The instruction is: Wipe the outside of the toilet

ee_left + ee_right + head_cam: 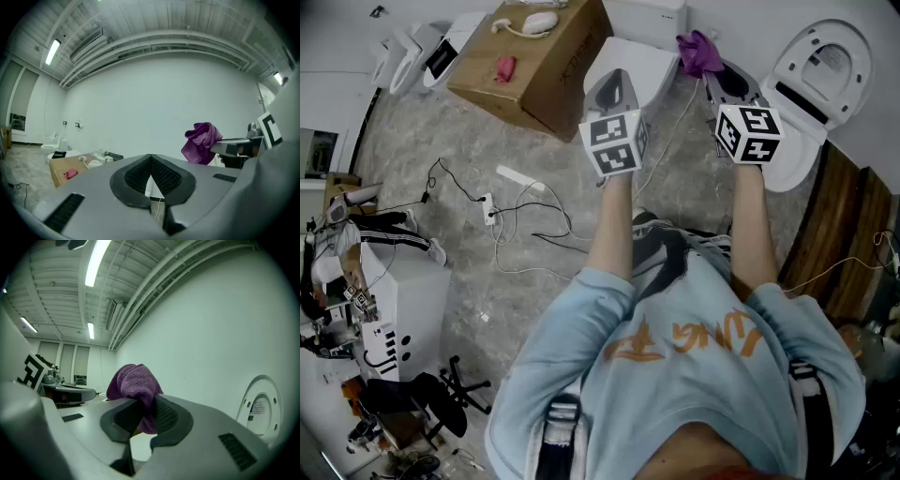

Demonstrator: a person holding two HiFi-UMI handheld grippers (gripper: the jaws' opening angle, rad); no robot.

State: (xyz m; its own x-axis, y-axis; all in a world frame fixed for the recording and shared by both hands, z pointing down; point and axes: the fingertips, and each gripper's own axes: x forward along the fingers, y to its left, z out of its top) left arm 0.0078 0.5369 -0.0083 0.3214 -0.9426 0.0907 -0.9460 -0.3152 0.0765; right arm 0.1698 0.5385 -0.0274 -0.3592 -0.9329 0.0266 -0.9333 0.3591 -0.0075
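A white toilet stands at the upper right of the head view with its lid (825, 58) raised and its bowl (794, 159) below it. My right gripper (717, 77) is held up left of that toilet and is shut on a purple cloth (698, 53). In the right gripper view the cloth (135, 383) bunches out between the pads, and the toilet lid (260, 405) shows at the right. My left gripper (614, 86) is raised beside it, shut with nothing in it. From the left gripper view (150, 163) I see the cloth (201, 141) hanging off the right gripper.
A white ceramic unit (642, 66) stands just beyond the left gripper. A cardboard box (534, 61) with small items on top lies at the upper left. Cables and a power strip (489, 209) trail over the stone floor. A wooden panel (839, 234) leans at the right.
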